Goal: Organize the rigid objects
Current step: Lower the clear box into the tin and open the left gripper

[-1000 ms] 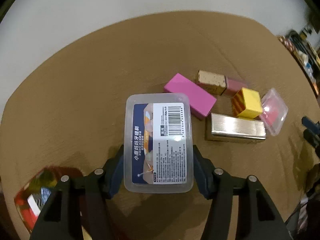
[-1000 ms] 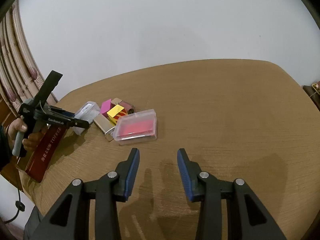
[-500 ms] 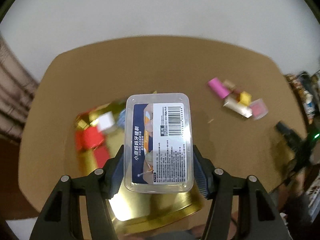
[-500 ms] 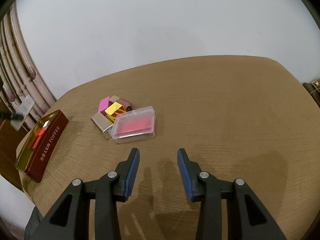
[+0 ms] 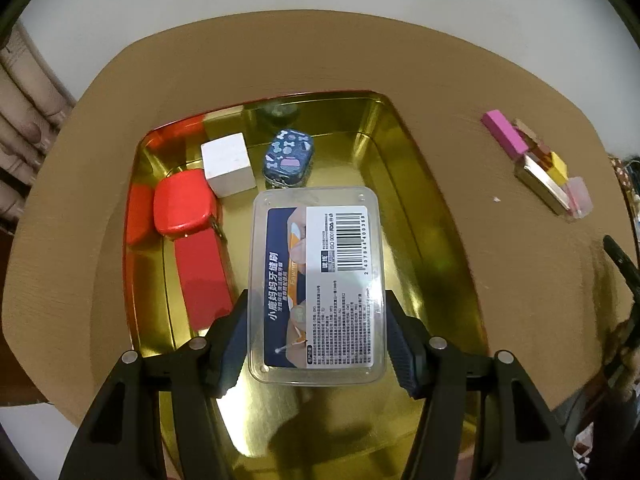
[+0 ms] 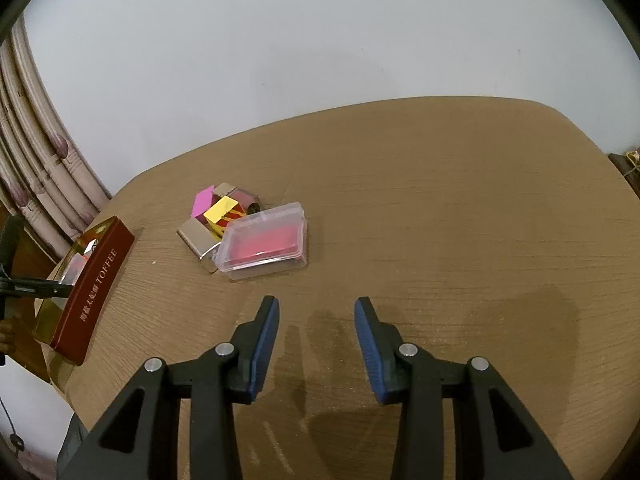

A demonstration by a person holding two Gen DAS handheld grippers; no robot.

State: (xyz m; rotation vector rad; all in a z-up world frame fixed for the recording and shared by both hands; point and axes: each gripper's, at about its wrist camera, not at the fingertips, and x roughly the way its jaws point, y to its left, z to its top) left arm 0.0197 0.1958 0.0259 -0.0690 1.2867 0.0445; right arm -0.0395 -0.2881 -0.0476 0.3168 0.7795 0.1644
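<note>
A clear plastic box [image 5: 316,284] was pinched in the left gripper [image 5: 316,336] above the gold toffee tin [image 5: 404,200], where 3 items already lay toward 10 o'clock: a white cube [image 5: 228,164], a red case [image 5: 182,200] and a patterned blue tin [image 5: 288,156]. About 5 pieces, among them a pink block [image 6: 203,203] and a pink-filled clear case [image 6: 266,242], were left clustered on the table [image 6: 440,200], at 11 o'clock from the spread, empty right gripper [image 6: 316,338].

I hold a labelled plastic box [image 5: 316,284] over the open tin [image 5: 404,200] at the table's [image 6: 440,208] left end. In the tin's far left corner lie a cube [image 5: 228,170], a small patterned case [image 5: 289,159] to its right, and two blocks [image 5: 182,202] nearer me. A cluster of boxes [image 6: 244,230] lies well right of the tin.
</note>
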